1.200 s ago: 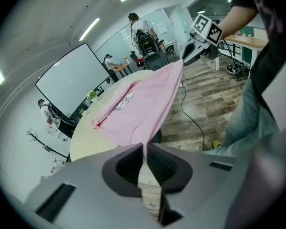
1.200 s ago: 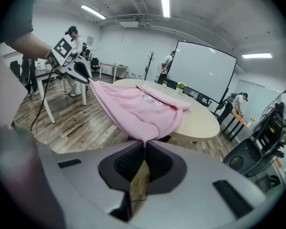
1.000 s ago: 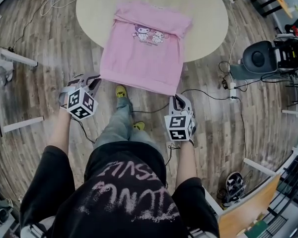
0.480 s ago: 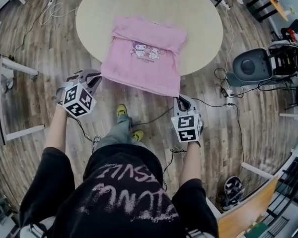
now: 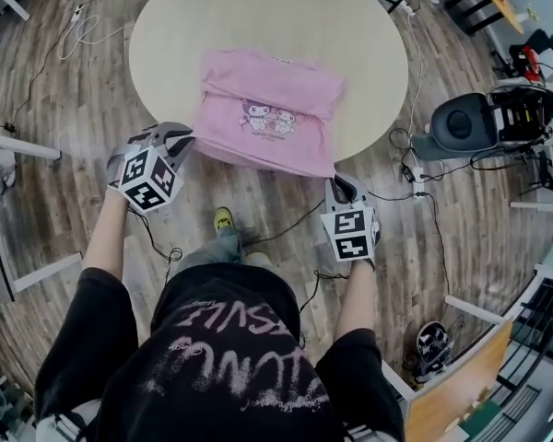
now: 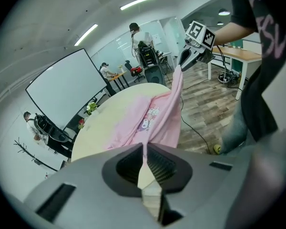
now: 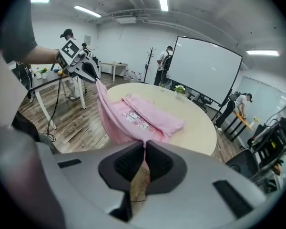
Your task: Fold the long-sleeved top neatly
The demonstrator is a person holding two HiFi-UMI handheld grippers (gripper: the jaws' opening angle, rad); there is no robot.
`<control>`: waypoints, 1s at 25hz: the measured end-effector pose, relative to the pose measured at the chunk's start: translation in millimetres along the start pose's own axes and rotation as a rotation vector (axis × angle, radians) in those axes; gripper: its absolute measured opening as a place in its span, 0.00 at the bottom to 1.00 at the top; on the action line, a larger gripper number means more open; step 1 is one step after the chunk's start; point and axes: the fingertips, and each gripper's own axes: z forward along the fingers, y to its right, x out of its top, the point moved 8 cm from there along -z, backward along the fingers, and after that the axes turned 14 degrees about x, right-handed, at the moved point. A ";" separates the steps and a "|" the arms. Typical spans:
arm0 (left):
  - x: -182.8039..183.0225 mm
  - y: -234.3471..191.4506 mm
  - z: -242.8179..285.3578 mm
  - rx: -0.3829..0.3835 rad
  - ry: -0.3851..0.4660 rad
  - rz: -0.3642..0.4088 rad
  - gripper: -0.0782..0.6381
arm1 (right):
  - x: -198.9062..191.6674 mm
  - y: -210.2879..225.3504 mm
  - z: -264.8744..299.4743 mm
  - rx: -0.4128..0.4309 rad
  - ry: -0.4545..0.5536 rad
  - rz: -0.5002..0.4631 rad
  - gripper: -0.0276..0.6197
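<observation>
Fingers of L gripper [image 5: 185, 142] & R gripper [image 5: 337, 181] clamp pink top [image 5: 272, 118] hem corners, arms fwd, angled down.

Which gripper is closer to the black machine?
Right. The right gripper, gripping the pink top, is toward the black machine; the left gripper grips its far corner.

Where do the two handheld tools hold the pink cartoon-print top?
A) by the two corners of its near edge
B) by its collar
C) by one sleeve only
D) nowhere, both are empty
A: the left tool and the right tool are each shut on a near corner of the pink cartoon-print top.
</observation>
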 end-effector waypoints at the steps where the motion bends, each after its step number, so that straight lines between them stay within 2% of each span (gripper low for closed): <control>1: -0.6 -3.3 3.1 -0.004 0.006 -0.001 0.16 | 3.1 0.8 1.3 -0.007 0.000 0.002 0.07; 14: 12.0 -57.2 17.6 0.012 0.053 -0.031 0.16 | 52.9 30.6 9.1 -0.056 0.027 -0.015 0.07; 25: 35.3 -110.9 79.3 0.001 0.005 -0.058 0.16 | 95.9 113.8 54.8 -0.013 0.000 -0.008 0.06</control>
